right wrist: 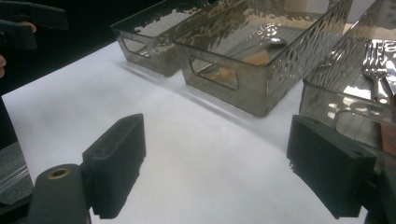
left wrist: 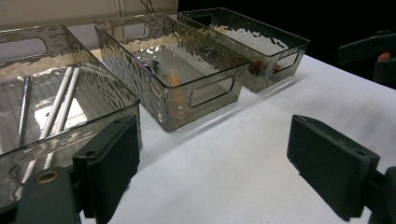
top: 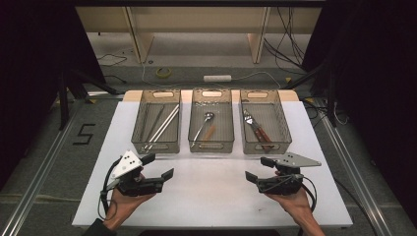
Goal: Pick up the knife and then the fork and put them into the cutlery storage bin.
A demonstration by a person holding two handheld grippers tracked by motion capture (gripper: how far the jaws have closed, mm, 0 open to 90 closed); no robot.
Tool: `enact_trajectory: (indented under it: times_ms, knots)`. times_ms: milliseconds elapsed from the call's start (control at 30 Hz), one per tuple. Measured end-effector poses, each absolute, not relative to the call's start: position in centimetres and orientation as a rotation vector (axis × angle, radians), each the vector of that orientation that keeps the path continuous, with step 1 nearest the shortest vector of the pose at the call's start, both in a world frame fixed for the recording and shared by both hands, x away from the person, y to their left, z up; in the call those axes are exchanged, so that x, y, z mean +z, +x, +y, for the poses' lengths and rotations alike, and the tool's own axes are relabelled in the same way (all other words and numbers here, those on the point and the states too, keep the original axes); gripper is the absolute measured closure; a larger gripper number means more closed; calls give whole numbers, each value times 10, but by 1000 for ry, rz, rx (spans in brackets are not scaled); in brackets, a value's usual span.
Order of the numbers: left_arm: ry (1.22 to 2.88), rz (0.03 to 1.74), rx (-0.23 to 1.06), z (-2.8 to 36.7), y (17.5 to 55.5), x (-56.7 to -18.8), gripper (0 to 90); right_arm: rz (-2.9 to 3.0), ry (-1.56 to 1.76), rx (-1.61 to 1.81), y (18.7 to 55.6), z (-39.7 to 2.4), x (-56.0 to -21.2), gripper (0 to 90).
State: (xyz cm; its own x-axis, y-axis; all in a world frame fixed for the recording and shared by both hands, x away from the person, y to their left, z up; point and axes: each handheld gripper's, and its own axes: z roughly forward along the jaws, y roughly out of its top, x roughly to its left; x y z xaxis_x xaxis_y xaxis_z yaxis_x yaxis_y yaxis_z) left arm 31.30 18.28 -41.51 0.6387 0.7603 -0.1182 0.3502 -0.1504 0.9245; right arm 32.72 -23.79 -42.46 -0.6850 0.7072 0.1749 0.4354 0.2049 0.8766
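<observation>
Two grippers were held low over the white surface (top: 211, 191), near its front edge, both with jaws released and nothing between them. The left gripper (top: 158, 166) was seen at the left of the high view, just before the left bin (top: 156, 145); its hand (top: 125, 206) came in from below. The right gripper (top: 255, 169) was held just before the right bin (top: 264, 146), its hand (top: 292, 204) likewise from below. Three clear bins were noted in a row across the far half of the surface, close side by side but apart. In the left bin, two white rods (top: 162, 127) and a thinner metal piece (left wrist: 23, 109) were seen lying lengthwise. In the middle bin (top: 211, 146), a spoon (top: 202, 127) with an orange-brown item (top: 210, 132) beside it was recorded. In the right bin, a fork (top: 249, 118) and a wooden-handled utensil (top: 262, 135) were noted together. In the left gripper view, bare surface was seen between the jaws, the left bin touching neither. In the right gripper view, the same: bare surface between the jaws, the right bin close behind the right-hand one.
</observation>
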Motion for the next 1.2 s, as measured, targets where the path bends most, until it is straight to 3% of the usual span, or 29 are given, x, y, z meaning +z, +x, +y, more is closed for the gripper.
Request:
enact_trajectory:
  times_ms: [1200]
  knots:
    - [1758, 895, 446, 181, 313, -416, 167, 2173, 1098, 1461, 317, -247, -434, 205]
